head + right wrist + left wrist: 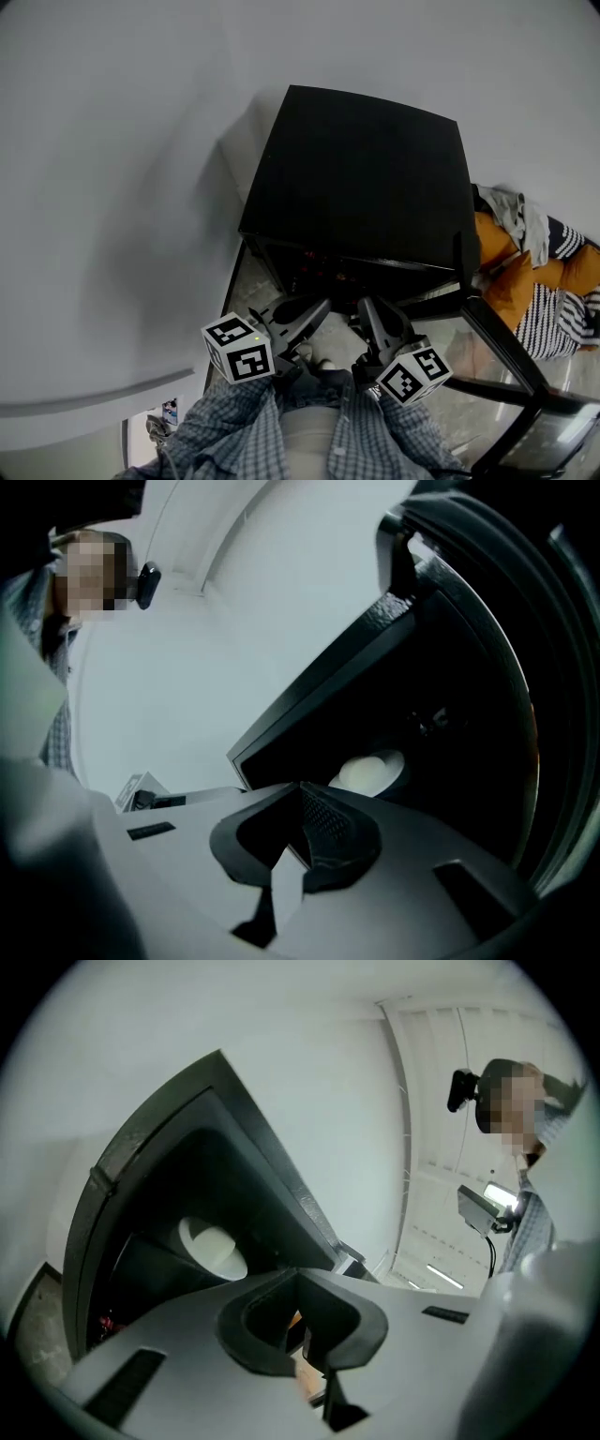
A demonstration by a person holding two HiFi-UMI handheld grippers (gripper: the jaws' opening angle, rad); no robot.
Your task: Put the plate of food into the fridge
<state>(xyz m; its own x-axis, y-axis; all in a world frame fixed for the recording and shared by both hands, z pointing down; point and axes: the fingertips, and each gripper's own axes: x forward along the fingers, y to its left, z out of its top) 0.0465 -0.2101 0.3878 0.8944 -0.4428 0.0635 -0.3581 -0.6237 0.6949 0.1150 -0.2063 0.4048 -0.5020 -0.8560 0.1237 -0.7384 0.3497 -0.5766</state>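
- Plate (214, 1246) sits deep inside the black fridge (361, 178), pale against the dark interior. What lies on it cannot be made out.
- Left gripper (317, 309) hovers just in front of the fridge opening, its jaws pressed together on nothing.
- Right gripper (368, 314) hangs alongside, also before the fridge, its jaws closed and empty.
- Orange and striped cloth (544, 272) lies right of the fridge.

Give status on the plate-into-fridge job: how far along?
Done: the white round plate sits inside the black box-shaped fridge. In hand: nothing; the left gripper and right gripper are both shut and empty, in front of the opening. Left: the black-framed glass door stands open; closing it probably remains.
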